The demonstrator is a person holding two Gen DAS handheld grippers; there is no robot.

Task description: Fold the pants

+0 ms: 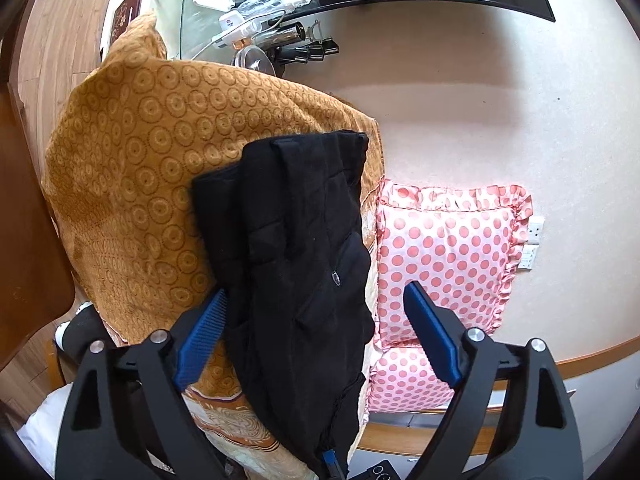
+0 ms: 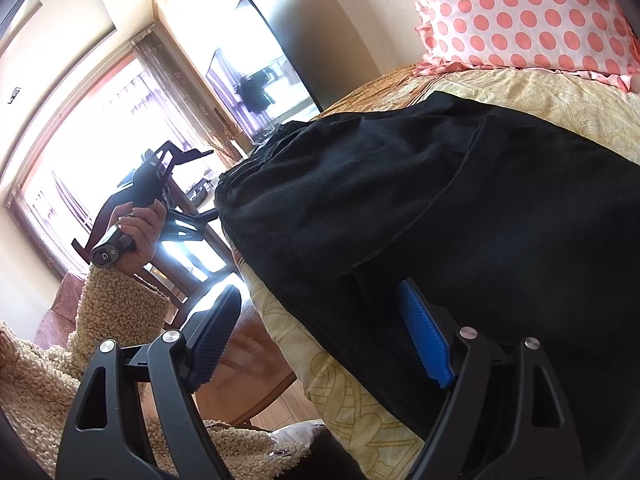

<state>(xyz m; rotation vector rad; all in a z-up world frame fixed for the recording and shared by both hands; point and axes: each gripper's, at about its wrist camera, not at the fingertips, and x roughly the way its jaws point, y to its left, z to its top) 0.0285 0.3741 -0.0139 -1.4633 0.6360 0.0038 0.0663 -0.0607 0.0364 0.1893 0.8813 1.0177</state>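
The black pants [image 1: 296, 240] lie folded into a thick pad on the bed's orange patterned cover [image 1: 132, 168]; they also fill the right wrist view [image 2: 460, 208]. My left gripper [image 1: 316, 304] is open and empty, hovering above the pants with its blue pads spread to either side. My right gripper [image 2: 320, 308] is open and empty, low at the near edge of the pants, its right pad [image 2: 424, 340] beside the fabric. The left gripper's handle in a hand [image 2: 136, 224] shows beyond the pants in the right wrist view.
A pink polka-dot pillow [image 1: 448, 252] lies right of the pants, against a white wall. A glass table with cluttered small items [image 1: 256, 12] stands beyond the bed. A shaggy beige sleeve [image 2: 116, 312], a wooden chair and a bright window [image 2: 80, 152] are at the left.
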